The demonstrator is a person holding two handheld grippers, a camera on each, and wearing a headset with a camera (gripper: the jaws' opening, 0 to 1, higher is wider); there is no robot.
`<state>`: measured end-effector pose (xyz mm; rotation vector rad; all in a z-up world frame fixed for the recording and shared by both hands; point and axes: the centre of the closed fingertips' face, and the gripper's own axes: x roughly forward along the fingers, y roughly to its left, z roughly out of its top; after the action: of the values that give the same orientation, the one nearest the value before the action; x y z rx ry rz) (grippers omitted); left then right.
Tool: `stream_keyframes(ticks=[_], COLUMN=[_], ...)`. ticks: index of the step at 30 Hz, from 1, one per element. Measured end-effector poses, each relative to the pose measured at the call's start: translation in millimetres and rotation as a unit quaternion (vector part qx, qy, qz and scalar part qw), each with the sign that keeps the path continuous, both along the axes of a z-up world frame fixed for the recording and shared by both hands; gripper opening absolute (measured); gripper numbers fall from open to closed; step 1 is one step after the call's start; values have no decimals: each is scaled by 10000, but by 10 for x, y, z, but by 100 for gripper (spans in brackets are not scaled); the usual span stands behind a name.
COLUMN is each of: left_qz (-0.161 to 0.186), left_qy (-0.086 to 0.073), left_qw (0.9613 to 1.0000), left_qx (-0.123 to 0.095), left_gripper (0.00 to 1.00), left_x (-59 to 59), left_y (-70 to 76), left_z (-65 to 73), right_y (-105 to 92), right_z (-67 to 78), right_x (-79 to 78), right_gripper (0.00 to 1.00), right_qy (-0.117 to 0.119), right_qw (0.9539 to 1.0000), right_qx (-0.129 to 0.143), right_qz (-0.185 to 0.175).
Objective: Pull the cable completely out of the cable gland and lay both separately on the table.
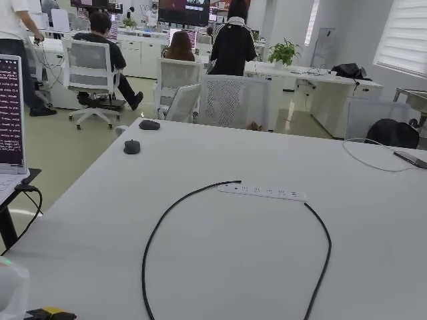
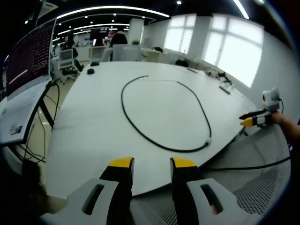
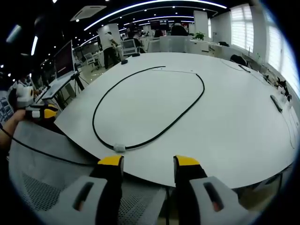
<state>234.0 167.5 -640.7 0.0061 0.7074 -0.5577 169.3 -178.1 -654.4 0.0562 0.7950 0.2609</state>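
The cable [image 3: 93, 118] lies looped on the table [image 3: 234, 117], its gland [image 3: 119, 147] at eleven o'clock from the right gripper [image 3: 149, 161]. Right and left gripper [image 2: 152, 163] gape empty; the reach seems pending: grip gland, then cable.

Two hand-held grippers, pale grey with yellow tips.
The left gripper [image 2: 151, 164] and the right gripper [image 3: 149, 161] each had two blocky grey jaws capped in yellow, with a dark oval slot in each jaw body. A thin black lead [image 3: 49, 153] trailed from the left one.
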Motion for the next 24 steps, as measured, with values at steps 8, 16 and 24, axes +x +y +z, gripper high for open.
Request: stream_keyframes(ticks=[8, 16, 24], left_qz=[8, 23, 32], left_qy=[0, -2, 2], left_qw=[10000, 10000, 10000], left_qx=[-4, -12, -17], left_gripper=[32, 32, 32], left_x=[3, 6, 3], left_y=[-2, -1, -3], left_z=[2, 4, 5], right_y=[1, 3, 3], right_z=[-2, -2, -2], right_x=[4, 3, 4], right_gripper=[44, 44, 44], right_qy=[0, 5, 3], right_qw=[10000, 10000, 10000], right_qx=[10, 12, 18], right_qz=[4, 11, 12])
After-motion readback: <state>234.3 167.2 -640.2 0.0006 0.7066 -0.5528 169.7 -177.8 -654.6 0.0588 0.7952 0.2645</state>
